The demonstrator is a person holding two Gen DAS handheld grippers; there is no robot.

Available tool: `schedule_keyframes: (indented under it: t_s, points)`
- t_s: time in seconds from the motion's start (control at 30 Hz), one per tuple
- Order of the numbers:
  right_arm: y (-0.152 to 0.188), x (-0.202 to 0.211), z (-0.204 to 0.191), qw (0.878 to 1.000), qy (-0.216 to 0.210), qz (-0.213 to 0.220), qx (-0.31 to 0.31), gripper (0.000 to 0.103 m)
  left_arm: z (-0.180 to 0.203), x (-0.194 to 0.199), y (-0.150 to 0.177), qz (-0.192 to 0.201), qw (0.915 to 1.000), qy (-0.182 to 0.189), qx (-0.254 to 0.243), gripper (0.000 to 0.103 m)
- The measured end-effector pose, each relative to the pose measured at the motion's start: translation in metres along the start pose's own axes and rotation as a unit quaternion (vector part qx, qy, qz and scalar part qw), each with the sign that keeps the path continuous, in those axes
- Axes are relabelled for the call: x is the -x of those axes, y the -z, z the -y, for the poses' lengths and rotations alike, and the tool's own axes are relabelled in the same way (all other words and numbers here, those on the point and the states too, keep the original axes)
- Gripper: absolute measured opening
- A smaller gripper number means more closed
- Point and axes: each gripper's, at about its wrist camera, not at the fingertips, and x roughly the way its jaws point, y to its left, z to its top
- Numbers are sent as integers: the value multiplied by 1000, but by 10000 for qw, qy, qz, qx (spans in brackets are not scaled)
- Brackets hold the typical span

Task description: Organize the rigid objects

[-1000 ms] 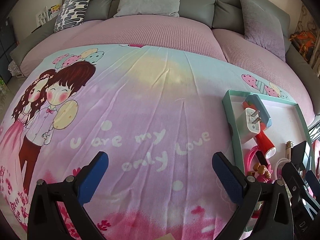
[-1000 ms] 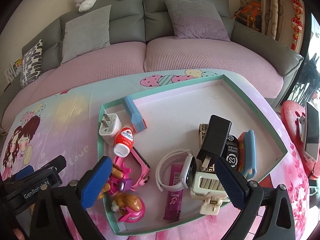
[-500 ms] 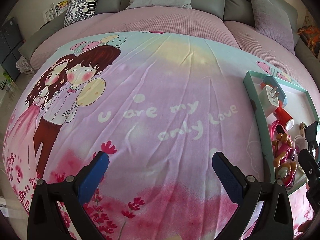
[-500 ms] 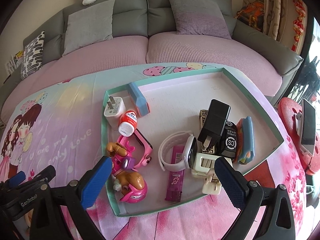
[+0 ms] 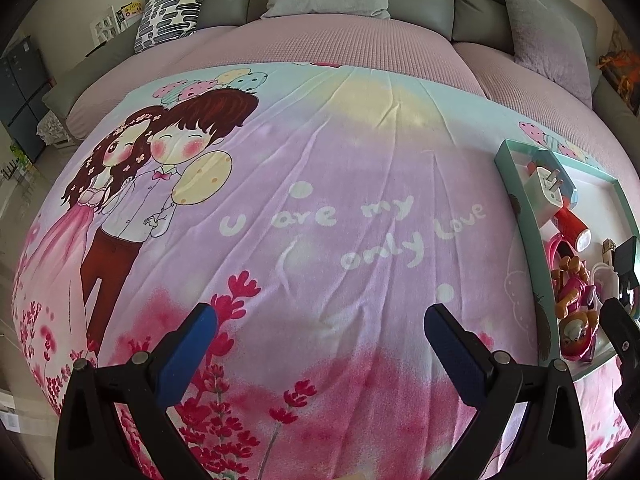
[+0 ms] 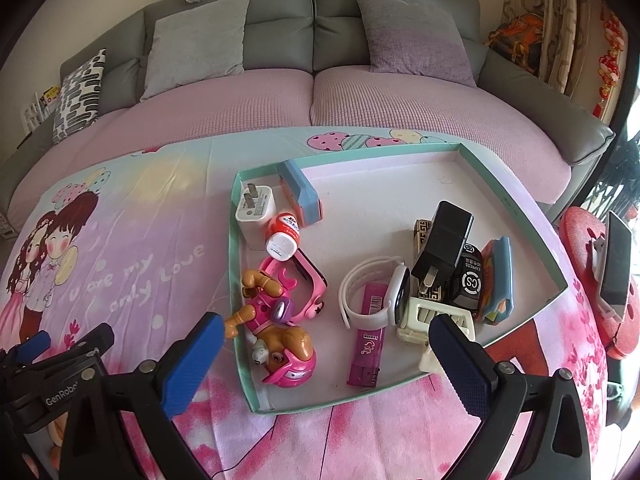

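Both grippers have pulled back and up over the last sec: the shallow teal-rimmed cardboard tray (image 6: 516,204) looks smaller and sits farther off in the right wrist view now, and in the left wrist view it's slid out to the right edge. Right gripper (image 6: 324,356) hangs over the tray's near edge w/ jaws spread wide, nothing in them; left gripper (image 5: 320,344) same deal, jaws spread and empty over the printed cartoon-couple blanket (image 5: 320,216). All the rigid stuff is inside the tray: white wall charger plug (image 6: 254,210), small red-and-white bottle (image 6: 282,236), pink puppy toy figure (image 6: 280,340), white smartwatch (image 6: 376,296), magenta flat stick-shaped item (image 6: 366,344), black power adapter (image 6: 444,246). Nothing loose on the blanket afaict, tho the left view's far right edge is pretty squashed. My read: backing off empty-handed w/ everything boxed means sorting's prob done or v close to it.
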Motion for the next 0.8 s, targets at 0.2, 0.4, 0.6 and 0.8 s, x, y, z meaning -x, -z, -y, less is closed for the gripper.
schedule_keyframes:
  t_s: [0.2, 0.4, 0.6, 0.8]
  points:
    - [0, 2, 0, 9999, -1, -64, 79, 103, 3, -1, -1, -57, 9999, -20, -86, 103]
    - [1, 3, -2, 9998, -29, -85, 160, 103, 3, 0, -3, -73, 9998, -130, -123, 103]
    - [1, -1, 0, 9998, -21, -147, 110, 103, 2, -2, -2, -100, 9997, -174, -109, 103]
    - [1, -2, 3, 9999, -19, -157, 67, 103, 4, -4, -1, -137, 9996, -184, -160, 103]
